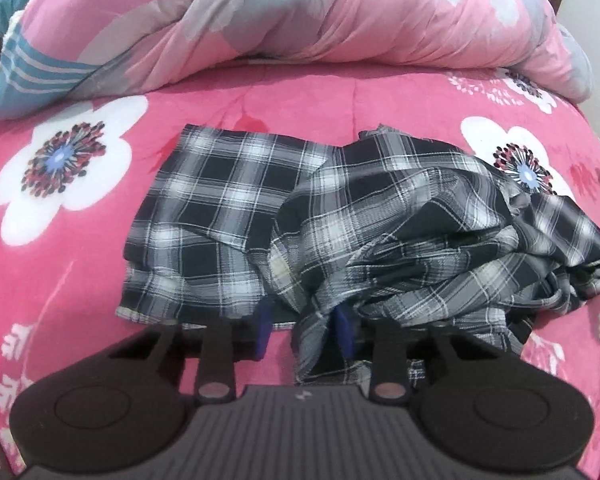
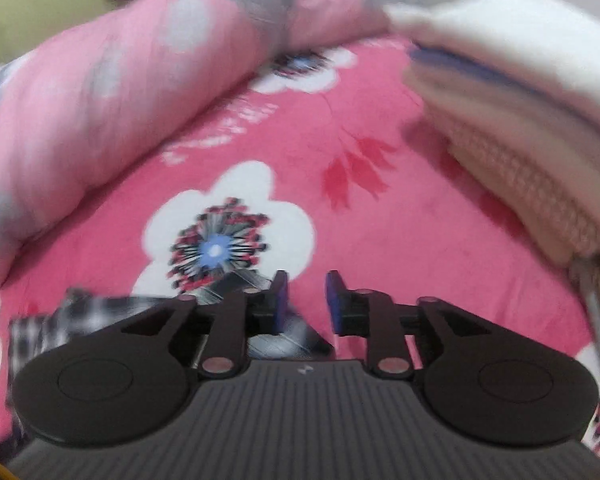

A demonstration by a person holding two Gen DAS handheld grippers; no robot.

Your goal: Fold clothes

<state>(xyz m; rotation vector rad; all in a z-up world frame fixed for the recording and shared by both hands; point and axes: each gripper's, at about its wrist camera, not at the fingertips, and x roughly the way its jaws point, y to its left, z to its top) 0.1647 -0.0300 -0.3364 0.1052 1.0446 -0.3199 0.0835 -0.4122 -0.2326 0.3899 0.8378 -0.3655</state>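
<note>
A black, grey and white plaid garment [image 1: 300, 208] lies on the pink flowered bedspread [image 1: 72, 280]. Its left half is flat and its right half is bunched in loose folds. My left gripper [image 1: 303, 330] sits at the garment's near edge. A hanging fold of plaid lies between the blue pads [image 1: 262, 328], against the right pad, with bare pink showing beside the left one. In the blurred right wrist view my right gripper [image 2: 308, 304] is open over the bedspread [image 2: 420, 240] with nothing between its fingers. A corner of the plaid garment [image 2: 80, 316] shows at the lower left, behind the gripper.
A rolled pink and grey quilt [image 1: 300, 20] runs along the far side of the bed, and a blue striped cloth [image 1: 32, 64] lies at its left end. A stack of folded pale clothes [image 2: 520, 120] stands to the right of my right gripper.
</note>
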